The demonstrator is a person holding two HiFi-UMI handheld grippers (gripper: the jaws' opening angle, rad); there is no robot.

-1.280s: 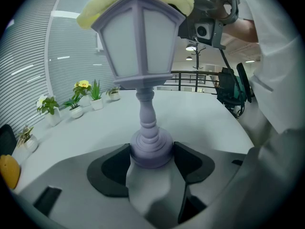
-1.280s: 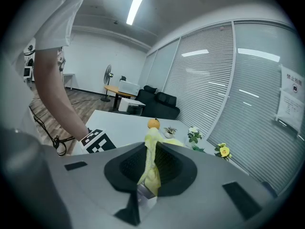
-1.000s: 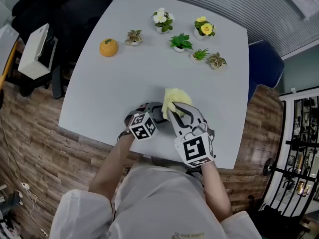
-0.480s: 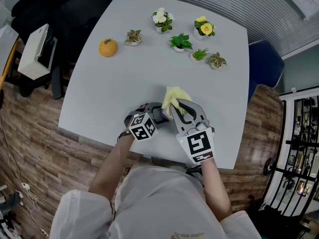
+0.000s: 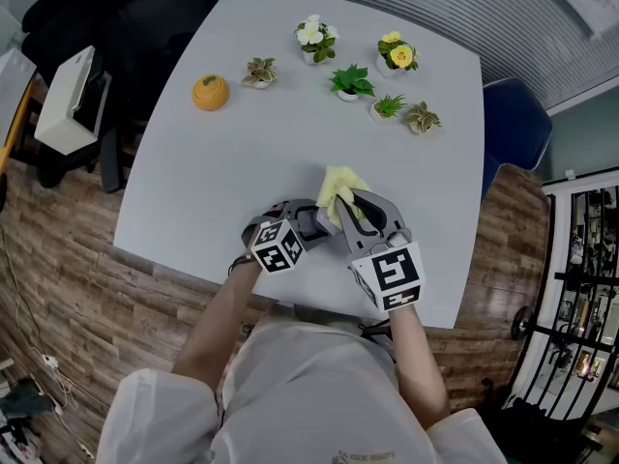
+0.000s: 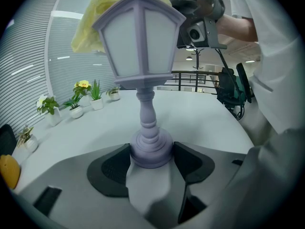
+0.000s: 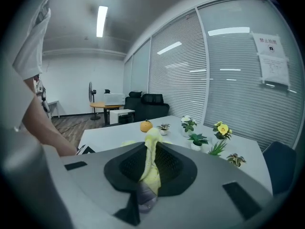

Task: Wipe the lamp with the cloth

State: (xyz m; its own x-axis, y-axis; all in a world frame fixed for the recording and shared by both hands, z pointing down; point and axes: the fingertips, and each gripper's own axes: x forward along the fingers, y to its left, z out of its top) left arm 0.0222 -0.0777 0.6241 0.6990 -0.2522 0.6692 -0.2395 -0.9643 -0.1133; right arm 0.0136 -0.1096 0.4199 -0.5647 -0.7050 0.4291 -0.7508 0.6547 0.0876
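A lavender lantern-shaped lamp point(image 6: 138, 46) stands upright on the white table point(image 5: 242, 162). My left gripper point(image 6: 151, 159) is shut on its round base, one pad on each side. A yellow cloth point(image 6: 95, 18) is draped over the lamp's top. My right gripper point(image 7: 151, 168) is shut on that cloth point(image 7: 152, 151), which hangs between its pads. In the head view the left gripper point(image 5: 309, 223) and the right gripper point(image 5: 353, 211) sit side by side near the table's front edge. There the cloth point(image 5: 340, 182) covers the lamp.
Several small potted plants point(image 5: 348, 81) stand in a loose row at the far side of the table. An orange pumpkin-shaped ornament point(image 5: 210, 92) sits at the far left. A blue chair point(image 5: 513, 124) stands to the right and a black chair point(image 5: 145, 17) at the far left.
The right gripper has tilted and moved slightly to the right, dragging the cloth across the lamp's top. The left gripper and lamp have stayed put.
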